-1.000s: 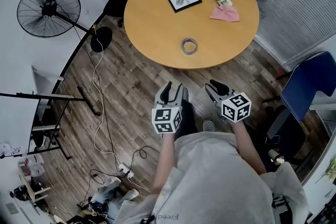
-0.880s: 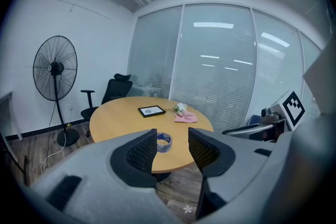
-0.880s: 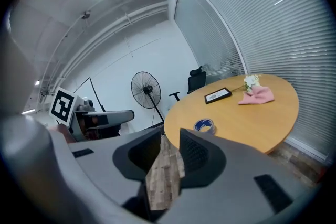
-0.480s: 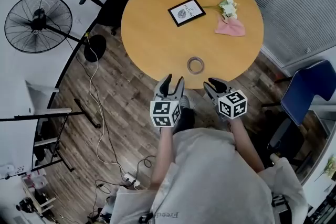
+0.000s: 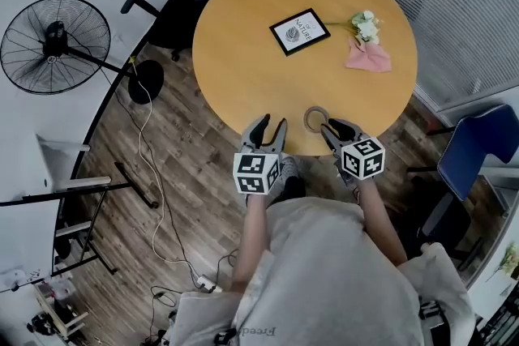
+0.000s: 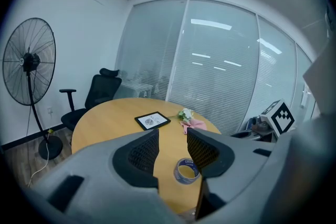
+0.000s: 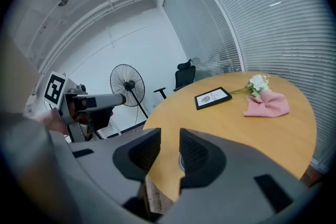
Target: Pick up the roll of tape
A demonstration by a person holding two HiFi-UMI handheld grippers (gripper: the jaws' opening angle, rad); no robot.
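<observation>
Before committing to the roll of tape [image 5: 316, 119], note where to find it: flat on the round table [image 5: 243, 53], close to the near edge, just ahead of the right gripper [image 5: 336, 128] fingertips and well off to the right of the left gripper [image 5: 270, 126]. Read both pairs of fingers as parted by only a narrow slot, with nothing between them; through the left pair's gap, only bare tabletop, with the tape low beyond the right-hand finger. Judge the right gripper the better placed for the pick. Spread its fingers wider first, the present slot probably being too tight to take the ring's wall cleanly. Then tip down and slide one finger into the hole and the other outside, pinching the band rather than trying to span the whole ring. Come in low enough for the textured pads to seat on the full height of the band, and close gently to avoid squashing it oval. Push nothing toward the table edge; risk of a drop there. Ignore the picture frame [image 5: 299, 31], flowers [image 5: 365, 24] and pink cloth [image 5: 367, 57], all well beyond the fingertips. Lift straight up.
</observation>
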